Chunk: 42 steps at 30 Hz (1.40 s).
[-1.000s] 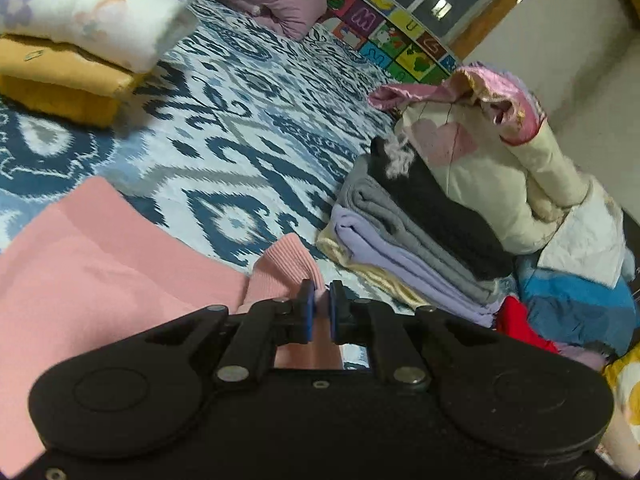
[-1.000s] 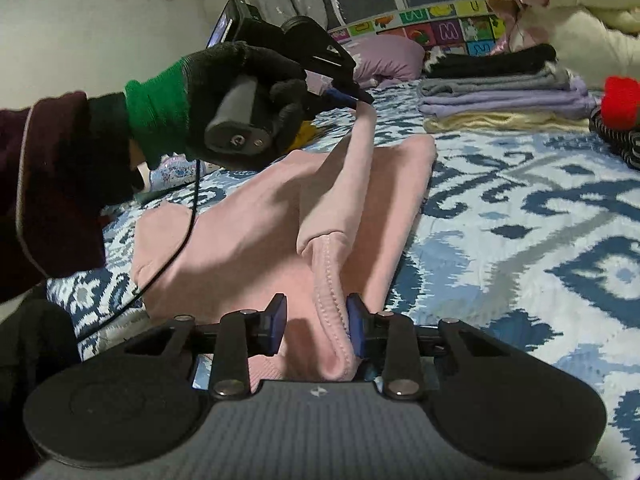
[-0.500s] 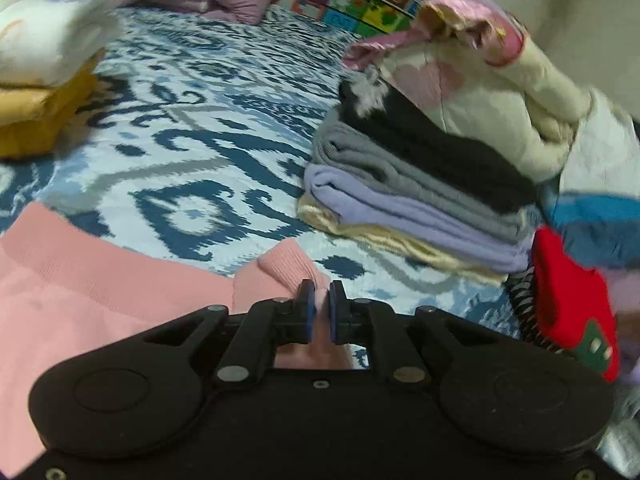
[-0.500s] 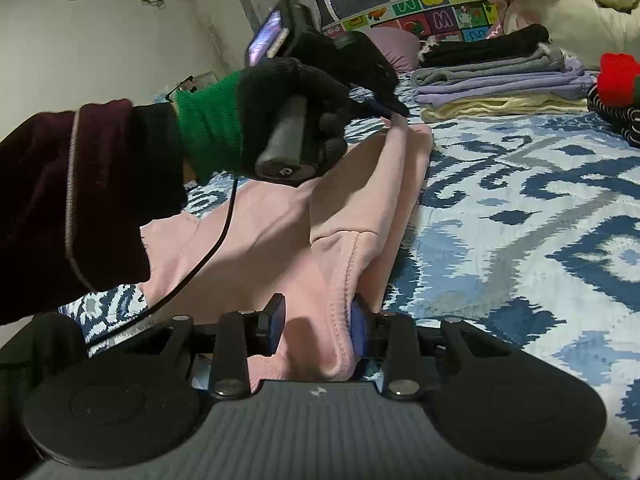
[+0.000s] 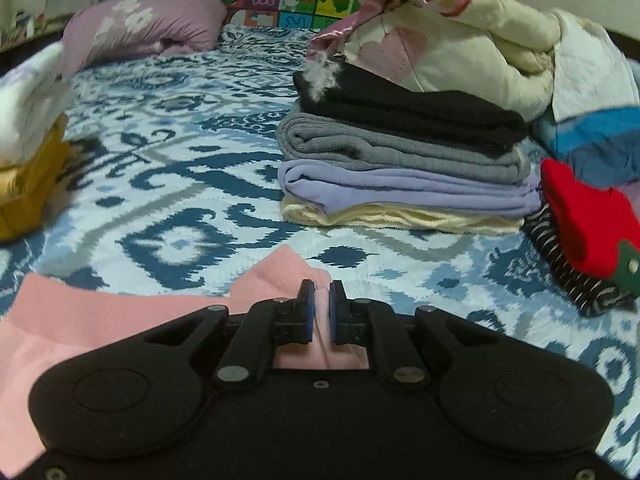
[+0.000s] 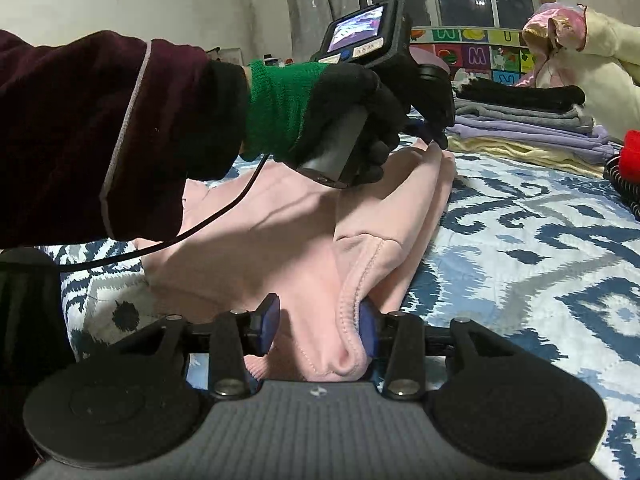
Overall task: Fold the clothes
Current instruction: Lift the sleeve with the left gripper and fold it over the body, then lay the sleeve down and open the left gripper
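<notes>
Lying spread across the bed's blue-and-white patterned cover (image 6: 520, 240) is a pale pink knitted garment (image 6: 256, 248), part of it folded over into a long doubled strip along its right side. The far end of that strip, a ribbed cuff (image 5: 286, 270), is pinched between the nearly closed pads of the left gripper (image 5: 319, 312), seen in the left wrist view just above the bed. In the right wrist view the same left gripper (image 6: 434, 136) is held by a hand in a black glove with a green knitted cuff (image 6: 344, 120), below a dark maroon sleeve (image 6: 100, 136); a black cable (image 6: 208, 224) trails from its handle across the garment.

At the near end, the stitched hem of the pink garment (image 6: 352, 320) is seen between the blue pads of the right gripper (image 6: 316, 320), whose jaws are opening; the hem rests against the right-hand pad, while the left-hand pad stands clear of the cloth.

Beyond the garment, a stack of folded clothes (image 5: 404, 172) is seen on the bed, black on top, then grey, lilac and cream. A red item lying on striped fabric (image 5: 580, 224) is placed just to its right, and a cream bundle of bedding (image 5: 480, 52) is heaped behind it. A lilac floral pillow (image 5: 144, 28) lies at the bed's far end.
</notes>
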### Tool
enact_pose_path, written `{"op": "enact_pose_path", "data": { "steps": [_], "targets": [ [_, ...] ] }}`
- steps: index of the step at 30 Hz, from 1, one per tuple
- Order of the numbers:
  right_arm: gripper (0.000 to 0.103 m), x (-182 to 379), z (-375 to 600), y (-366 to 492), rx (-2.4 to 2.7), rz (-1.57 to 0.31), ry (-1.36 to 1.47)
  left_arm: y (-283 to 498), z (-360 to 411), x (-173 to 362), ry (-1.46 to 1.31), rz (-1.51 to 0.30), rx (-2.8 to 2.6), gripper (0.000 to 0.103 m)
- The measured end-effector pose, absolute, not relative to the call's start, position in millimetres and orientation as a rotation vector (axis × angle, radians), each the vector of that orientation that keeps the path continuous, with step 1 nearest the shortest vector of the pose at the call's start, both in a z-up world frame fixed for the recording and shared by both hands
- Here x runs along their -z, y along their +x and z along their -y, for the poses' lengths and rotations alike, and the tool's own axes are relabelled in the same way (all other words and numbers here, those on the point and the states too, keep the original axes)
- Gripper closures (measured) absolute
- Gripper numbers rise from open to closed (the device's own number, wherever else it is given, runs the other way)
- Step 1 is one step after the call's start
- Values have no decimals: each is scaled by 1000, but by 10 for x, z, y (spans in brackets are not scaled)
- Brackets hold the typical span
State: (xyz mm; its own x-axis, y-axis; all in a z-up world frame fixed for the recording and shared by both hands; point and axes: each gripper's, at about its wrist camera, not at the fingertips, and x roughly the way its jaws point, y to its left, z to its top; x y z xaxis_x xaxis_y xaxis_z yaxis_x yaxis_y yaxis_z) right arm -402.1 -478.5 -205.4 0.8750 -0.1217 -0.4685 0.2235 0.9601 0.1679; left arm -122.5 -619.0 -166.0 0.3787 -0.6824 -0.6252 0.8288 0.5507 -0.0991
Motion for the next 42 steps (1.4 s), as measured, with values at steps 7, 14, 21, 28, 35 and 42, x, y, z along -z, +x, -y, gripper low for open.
{"op": "enact_pose_path", "data": {
  "steps": [7, 14, 21, 28, 35, 42],
  "targets": [
    [59, 2023, 4741, -4033, 179, -451, 179, -1190, 5998, 1521, 172, -648, 943, 98],
    [59, 2053, 4787, -3982, 160, -466, 181, -1087, 5204, 1075, -55, -584, 870, 97],
    [59, 2063, 4759, -3963, 162, -467, 158, -982, 4838, 1009, -104, -577, 809, 98],
    [59, 2087, 4743, -3931, 162, -479, 139, -1023, 5499, 1310, 37, -637, 886, 98],
    [57, 2100, 4791, -3920, 154, -480, 163, -1254, 6017, 1485, 227, -614, 949, 98],
    [55, 2104, 4836, -3921, 147, -481, 187, -1337, 6241, 1670, 337, -626, 971, 96]
  ]
}}
